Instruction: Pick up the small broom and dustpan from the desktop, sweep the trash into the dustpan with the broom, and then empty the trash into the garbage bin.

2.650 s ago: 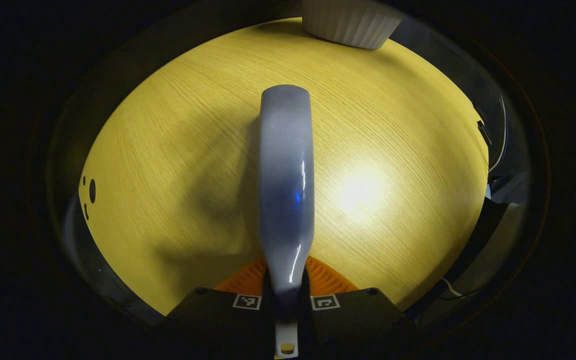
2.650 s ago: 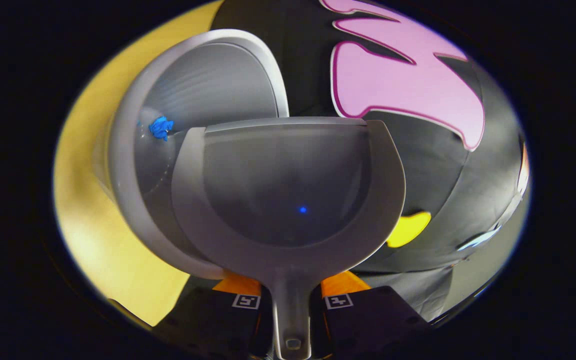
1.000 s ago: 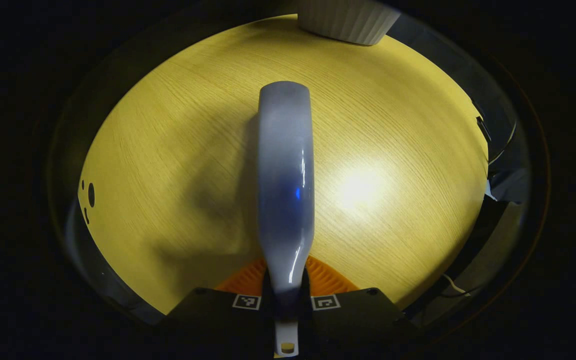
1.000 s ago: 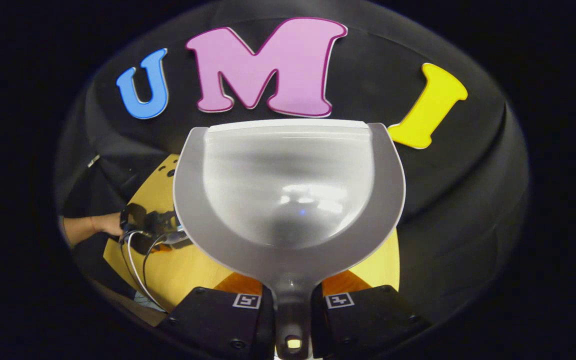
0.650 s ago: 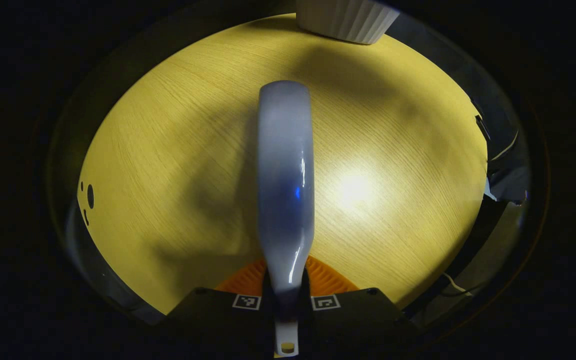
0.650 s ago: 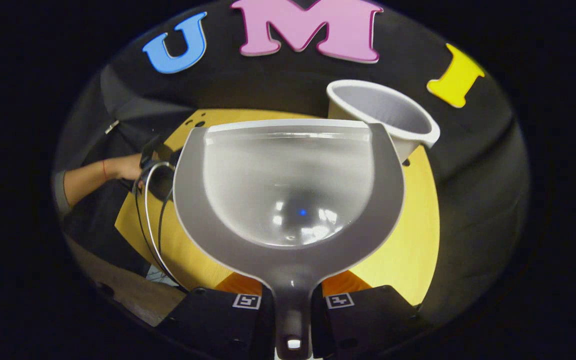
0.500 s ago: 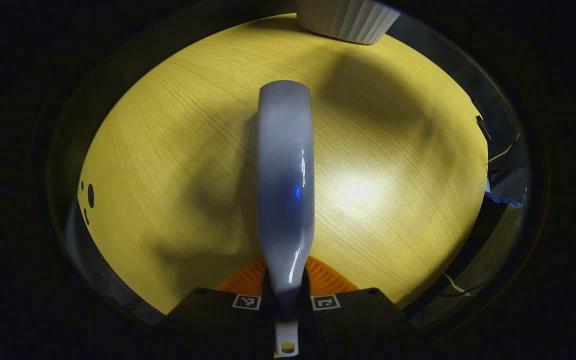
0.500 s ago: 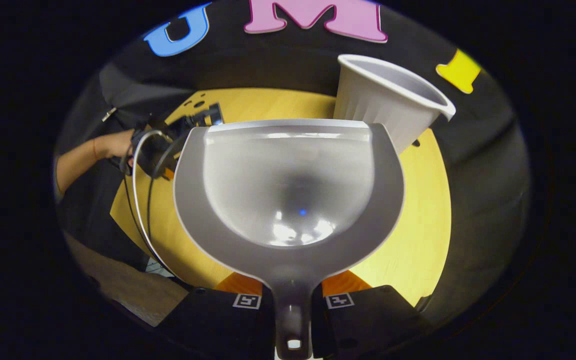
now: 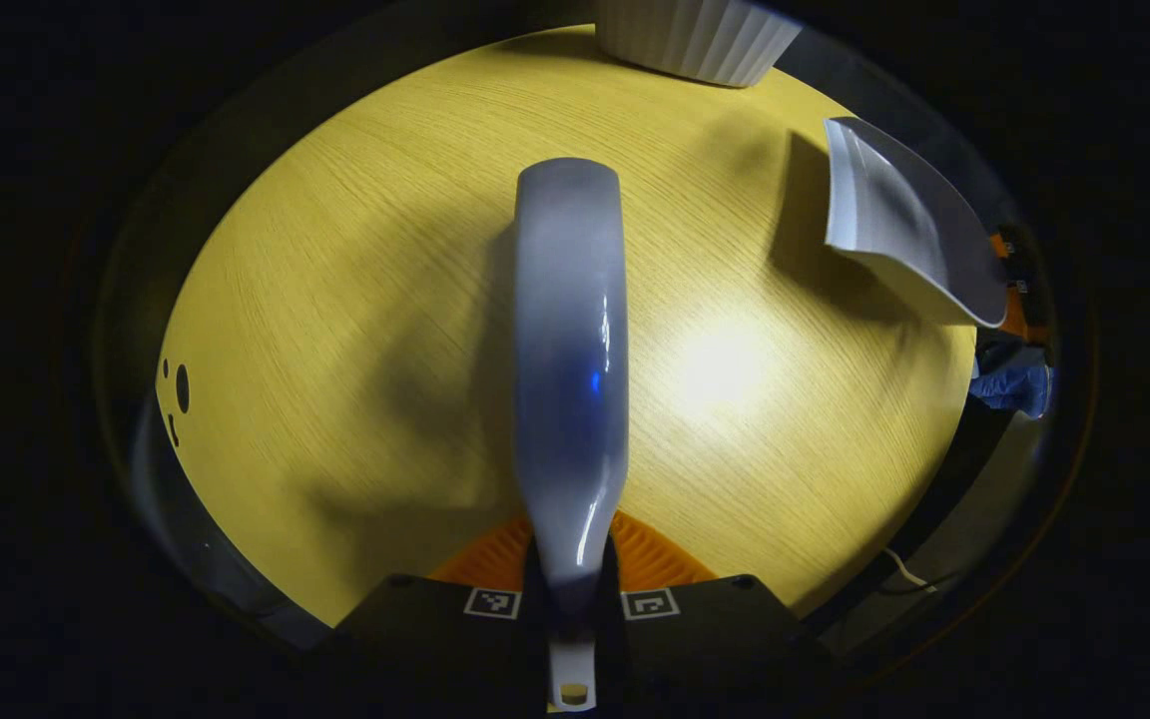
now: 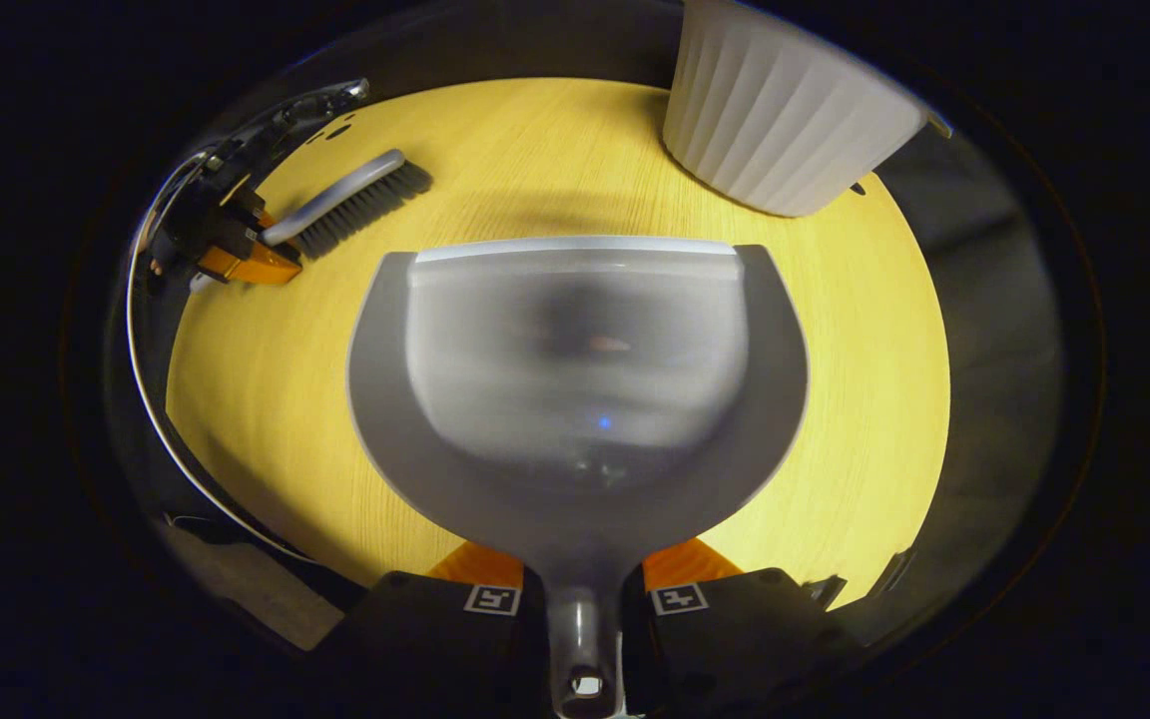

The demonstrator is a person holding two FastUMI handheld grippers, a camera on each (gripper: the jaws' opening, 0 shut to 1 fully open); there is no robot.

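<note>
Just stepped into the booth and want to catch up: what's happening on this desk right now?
A person is working with a gripper in each hand. The left gripper is shut on the small broom, held over the wooden desktop. The right gripper is shut on the handle of the grey dustpan, which sits low over the desk and looks empty. The white ribbed garbage bin stands at the far edge, just beyond the pan. No trash shows on the desk.

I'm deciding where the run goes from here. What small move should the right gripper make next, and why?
Probably lower the grey plastic dustpan onto the yellow wooden tabletop and let go. The right gripper holds its handle, the pan looks empty, and the white ribbed garbage bin stands beyond it, so emptying seems done.
</note>
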